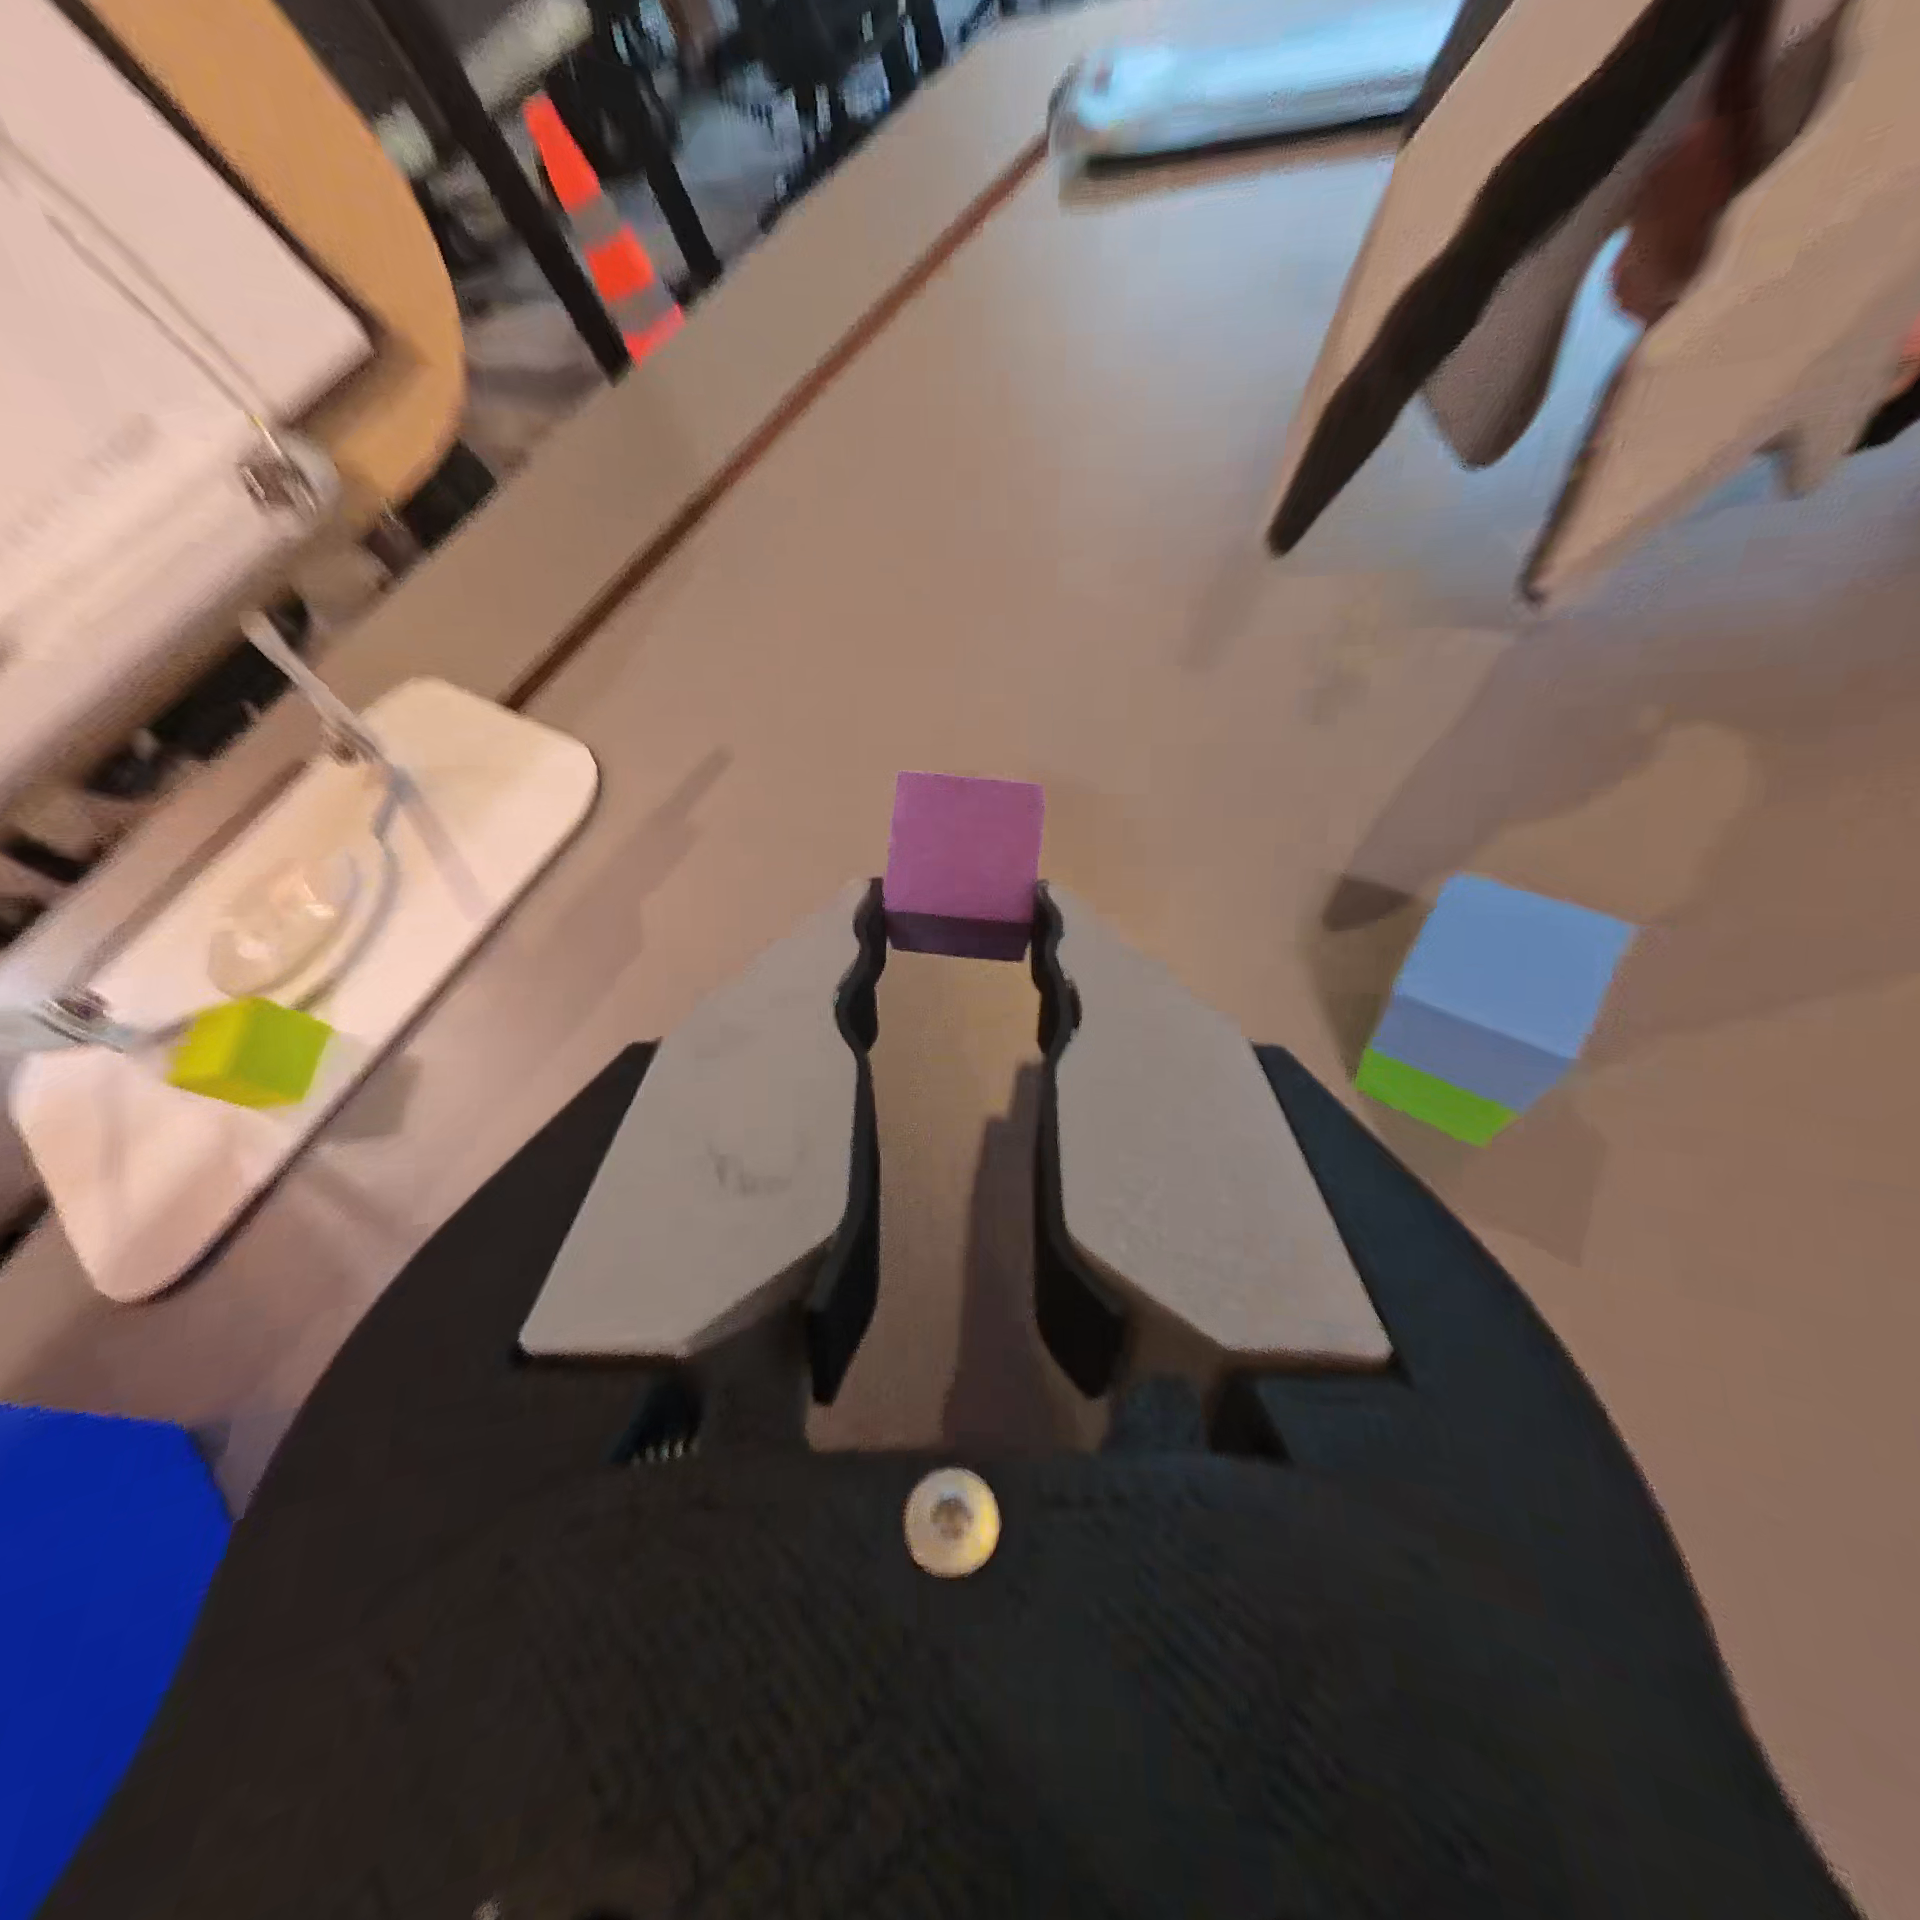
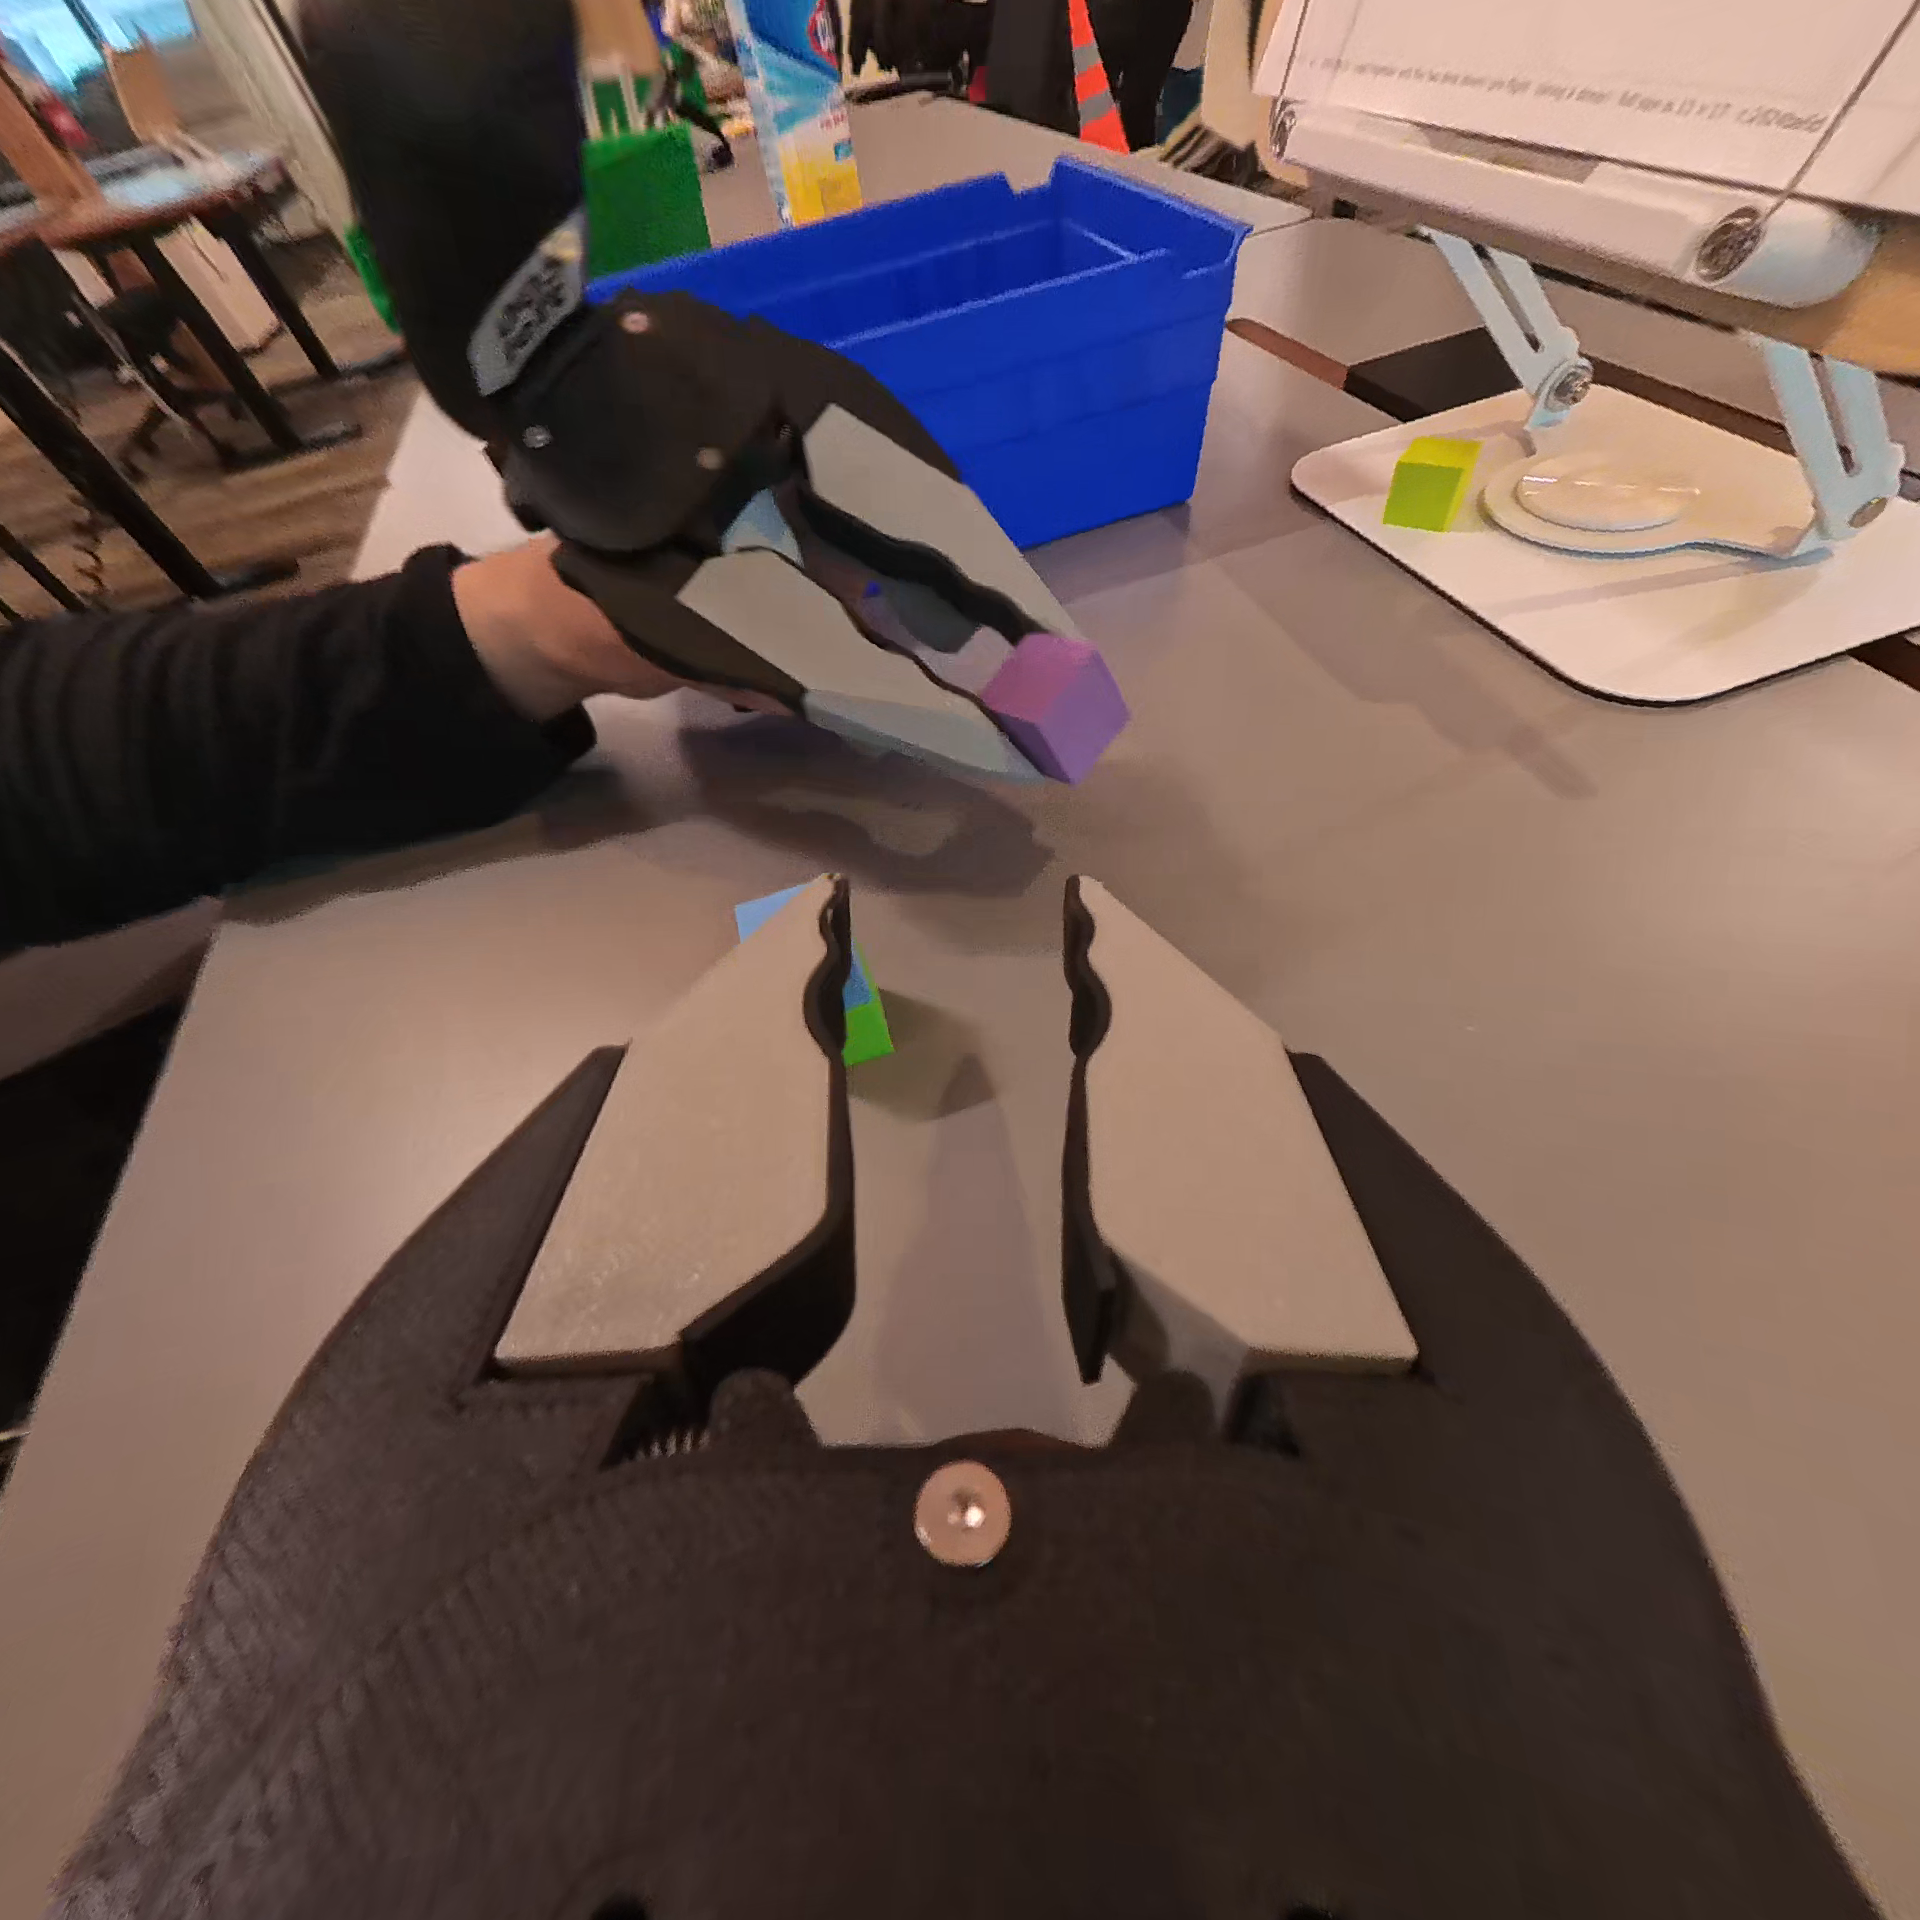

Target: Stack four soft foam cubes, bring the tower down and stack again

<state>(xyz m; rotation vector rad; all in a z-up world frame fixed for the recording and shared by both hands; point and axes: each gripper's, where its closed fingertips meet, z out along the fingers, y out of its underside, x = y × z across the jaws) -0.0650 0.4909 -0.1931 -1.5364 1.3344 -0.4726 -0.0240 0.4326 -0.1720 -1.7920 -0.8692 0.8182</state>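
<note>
Purple cube (image 1: pixel 964 847) clamped in left gripper (image 1: pixel 958 920); blue bin (image 2: pixel 997 343).

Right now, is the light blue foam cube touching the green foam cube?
Touching: left wrist view shows the light blue foam cube sitting directly on the green foam cube, no gap.

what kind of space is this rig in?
Probably a shared office or lab workspace: grey table, blue bin, white stand, an orange traffic cone behind.
</note>
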